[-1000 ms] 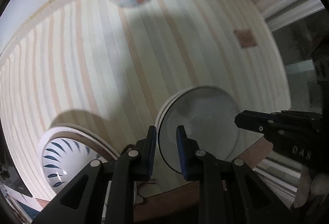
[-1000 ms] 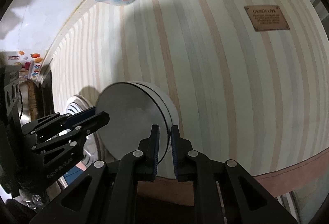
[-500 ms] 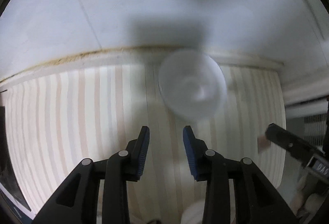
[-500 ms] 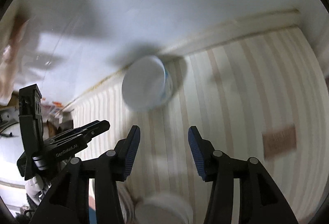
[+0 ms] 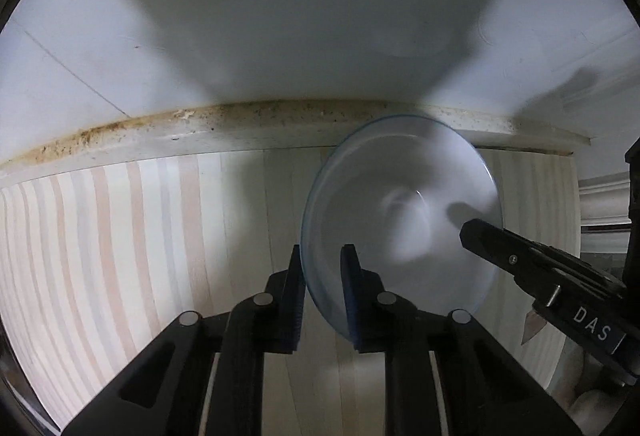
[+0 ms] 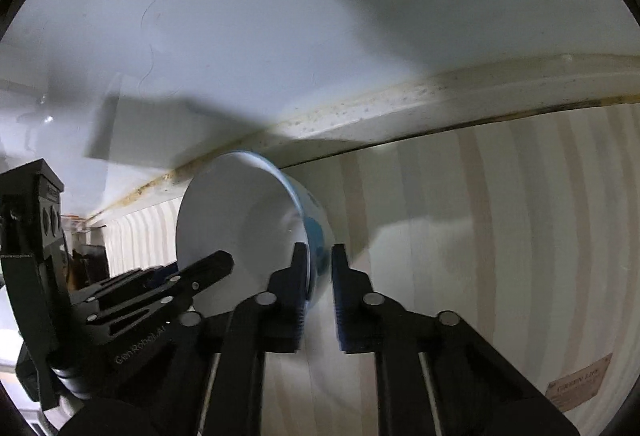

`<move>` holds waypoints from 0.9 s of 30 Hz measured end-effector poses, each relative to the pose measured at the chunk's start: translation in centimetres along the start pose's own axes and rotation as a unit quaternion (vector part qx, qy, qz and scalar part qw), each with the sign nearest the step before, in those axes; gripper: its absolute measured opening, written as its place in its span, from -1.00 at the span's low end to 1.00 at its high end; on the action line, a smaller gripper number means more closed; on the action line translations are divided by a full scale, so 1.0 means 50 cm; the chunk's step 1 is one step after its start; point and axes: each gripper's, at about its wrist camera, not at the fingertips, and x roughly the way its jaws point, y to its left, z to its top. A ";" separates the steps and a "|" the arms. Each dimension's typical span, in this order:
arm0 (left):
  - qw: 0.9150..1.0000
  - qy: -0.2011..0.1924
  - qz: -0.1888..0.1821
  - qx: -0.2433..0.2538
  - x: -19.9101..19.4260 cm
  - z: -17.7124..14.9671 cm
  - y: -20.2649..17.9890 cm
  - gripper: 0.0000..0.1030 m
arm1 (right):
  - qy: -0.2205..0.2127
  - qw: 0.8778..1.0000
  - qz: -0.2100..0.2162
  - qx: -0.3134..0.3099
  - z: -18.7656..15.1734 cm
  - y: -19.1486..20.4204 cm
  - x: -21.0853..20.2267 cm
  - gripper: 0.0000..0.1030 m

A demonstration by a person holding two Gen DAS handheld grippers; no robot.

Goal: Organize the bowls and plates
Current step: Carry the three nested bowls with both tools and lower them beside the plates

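A white bowl (image 5: 400,228) with blue spots on its outside stands on the striped tablecloth near the back wall. My left gripper (image 5: 322,276) straddles its left rim, one finger inside and one outside. My right gripper (image 6: 320,272) straddles its right rim the same way; the bowl (image 6: 240,232) fills the left middle of the right wrist view. Both sets of jaws stand narrow around the rim; contact is blurred. The right gripper also shows in the left wrist view (image 5: 540,272), and the left gripper in the right wrist view (image 6: 168,284).
The striped tablecloth (image 5: 120,236) ends at a stained white ledge (image 5: 200,123) under a white wall. A brown label (image 6: 580,384) lies on the cloth at the right. Dark clutter sits at the far left (image 6: 84,260).
Both grippers left the plate stack near the front edge, moved forward to the bowl at the back, opened on the way, and now have their jaws closing around its rim.
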 end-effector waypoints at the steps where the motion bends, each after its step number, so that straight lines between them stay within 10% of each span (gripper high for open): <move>1: 1.000 -0.003 0.001 -0.001 -0.003 -0.005 -0.003 -0.71 | -0.001 1.000 -0.004 -0.004 0.002 0.003 0.003 -0.77; 16: 0.998 -0.045 -0.005 0.032 -0.127 -0.097 -0.023 -0.71 | -0.036 0.999 -0.015 -0.030 -0.071 0.053 -0.087 -0.79; 27: 0.994 -0.078 -0.030 0.072 -0.281 -0.216 -0.059 -0.71 | -0.078 0.997 -0.010 -0.027 -0.261 0.115 -0.239 -0.79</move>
